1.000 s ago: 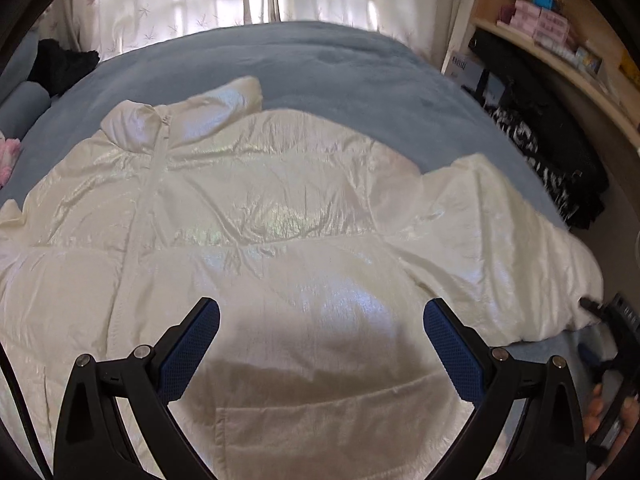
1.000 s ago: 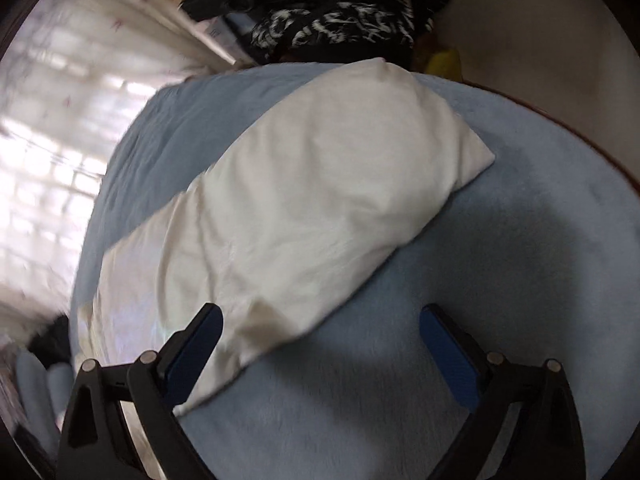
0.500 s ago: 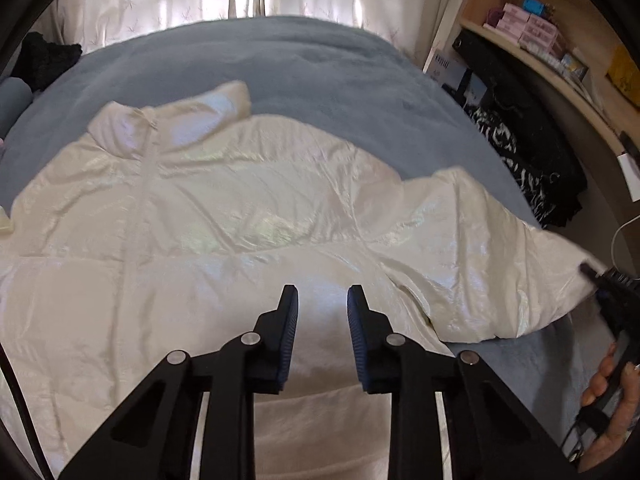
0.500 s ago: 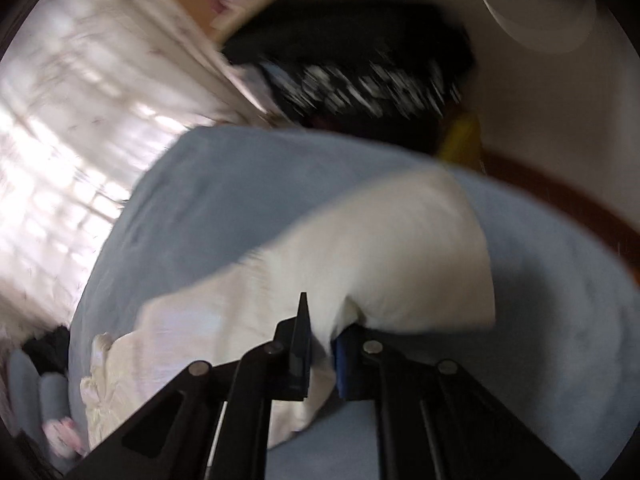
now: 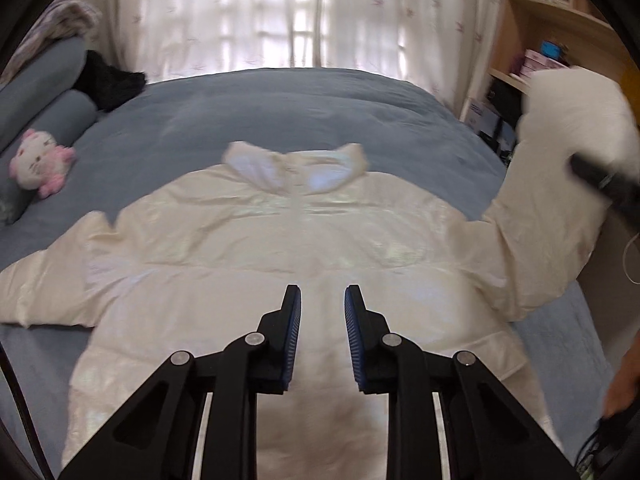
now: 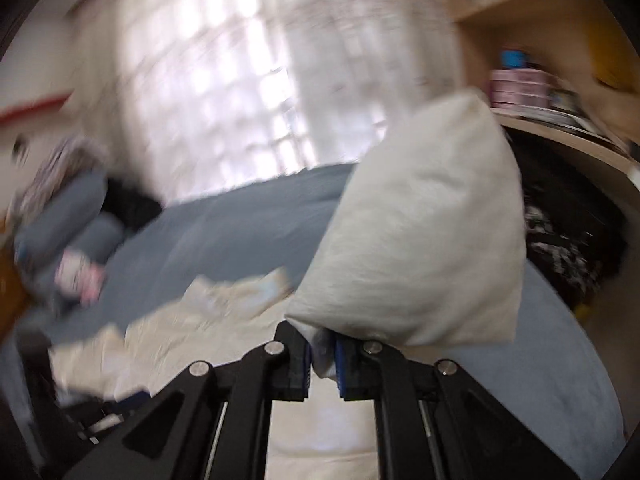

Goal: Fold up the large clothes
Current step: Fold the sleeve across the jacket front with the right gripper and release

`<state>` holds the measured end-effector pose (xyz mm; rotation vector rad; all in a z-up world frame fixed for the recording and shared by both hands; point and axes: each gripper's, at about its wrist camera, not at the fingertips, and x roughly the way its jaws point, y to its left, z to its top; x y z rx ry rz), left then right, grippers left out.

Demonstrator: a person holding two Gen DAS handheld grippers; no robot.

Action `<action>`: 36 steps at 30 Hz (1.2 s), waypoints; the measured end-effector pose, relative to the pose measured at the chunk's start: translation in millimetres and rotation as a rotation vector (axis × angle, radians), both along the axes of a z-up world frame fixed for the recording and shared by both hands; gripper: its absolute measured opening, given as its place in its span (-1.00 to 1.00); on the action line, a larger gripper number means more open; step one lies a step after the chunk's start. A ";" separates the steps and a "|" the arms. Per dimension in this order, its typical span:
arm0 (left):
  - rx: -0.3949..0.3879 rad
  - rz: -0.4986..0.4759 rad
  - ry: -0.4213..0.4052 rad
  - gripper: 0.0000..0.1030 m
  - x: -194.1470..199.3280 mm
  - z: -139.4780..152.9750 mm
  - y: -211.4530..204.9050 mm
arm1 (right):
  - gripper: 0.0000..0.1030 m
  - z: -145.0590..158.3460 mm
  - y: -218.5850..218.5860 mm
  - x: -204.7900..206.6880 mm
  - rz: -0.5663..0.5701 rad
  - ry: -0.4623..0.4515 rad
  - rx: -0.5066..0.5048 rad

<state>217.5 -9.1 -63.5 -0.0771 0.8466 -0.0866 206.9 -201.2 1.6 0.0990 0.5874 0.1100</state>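
Note:
A shiny cream puffer jacket (image 5: 256,264) lies front up on the blue-grey bed (image 5: 280,112), collar (image 5: 296,168) pointing away from me. My left gripper (image 5: 322,300) hovers over its lower front. Its jaws are closing to a narrow gap, which white fabric fills. My right gripper (image 6: 322,340) is shut on the jacket's right sleeve (image 6: 420,240) and holds it up off the bed. In the left wrist view that sleeve (image 5: 560,200) rises at the right edge, with the right gripper a dark blur beside it. The left sleeve (image 5: 44,284) lies flat.
A pink and white plush toy (image 5: 38,164) and grey bolsters (image 5: 52,92) sit at the bed's left, with a black item (image 5: 108,80) beside them. Wooden shelves (image 5: 540,40) with boxes stand on the right and curtains (image 5: 280,12) hang behind. A hand (image 5: 624,384) shows at the right edge.
Both grippers went from wide open to closed. The right one took the sleeve, rolled and lifted it high. The left one pulled back and up, so the whole jacket now shows.

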 end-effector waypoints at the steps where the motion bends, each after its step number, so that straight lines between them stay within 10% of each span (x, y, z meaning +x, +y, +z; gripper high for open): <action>1: 0.001 0.012 0.001 -0.60 -1.2 -0.9 8.9 | -0.83 -12.7 15.4 5.4 0.025 0.029 -0.016; 13: -0.039 0.070 0.079 -0.59 -15.5 -37.9 69.8 | -0.55 -146.9 120.2 3.6 0.165 0.359 -0.102; 19: -0.182 -0.033 0.120 -0.49 -16.1 -52.6 65.9 | 0.02 -142.9 125.4 -15.5 0.201 0.326 -0.112; 26: -0.371 -0.099 0.169 0.09 -12.9 -63.9 68.5 | 0.03 -138.4 105.1 -40.0 0.206 0.317 -0.050; 36: -0.459 -0.065 0.286 0.11 8.2 -99.3 63.2 | 0.03 -167.0 56.7 -64.5 0.141 0.389 0.159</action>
